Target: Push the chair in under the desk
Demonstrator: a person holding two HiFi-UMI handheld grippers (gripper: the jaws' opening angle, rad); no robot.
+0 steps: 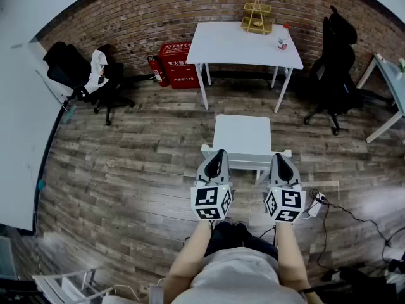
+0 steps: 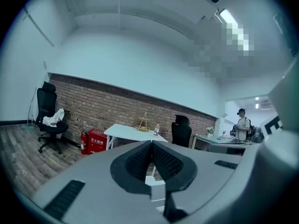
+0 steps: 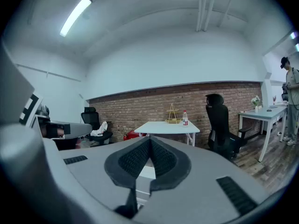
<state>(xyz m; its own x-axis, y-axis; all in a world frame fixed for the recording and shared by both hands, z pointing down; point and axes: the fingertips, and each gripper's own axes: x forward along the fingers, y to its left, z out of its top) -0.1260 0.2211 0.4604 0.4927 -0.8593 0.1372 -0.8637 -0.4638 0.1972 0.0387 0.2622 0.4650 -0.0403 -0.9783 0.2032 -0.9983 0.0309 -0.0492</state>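
A white chair [image 1: 242, 137] stands on the wood floor just in front of me, its back rail [image 1: 247, 153] nearest to me. About a chair's length beyond it is the white desk [image 1: 247, 43] by the brick wall. My left gripper [image 1: 218, 154] and right gripper [image 1: 281, 158] are both shut and hold nothing. Their tips sit at the two ends of the back rail; whether they touch it I cannot tell. The left gripper view shows the shut jaws of the left gripper [image 2: 152, 144] pointing at the desk [image 2: 131, 132]. In the right gripper view the right gripper [image 3: 150, 141] points at the desk [image 3: 168, 127].
A gold wire rack [image 1: 256, 14] and a bottle [image 1: 283, 38] stand on the desk. Black office chairs are at right [image 1: 332, 68] and left [image 1: 88, 75]. A red extinguisher box [image 1: 177, 65] sits by the wall. Cables [image 1: 335, 208] trail at right. A person [image 3: 290, 97] stands by another desk.
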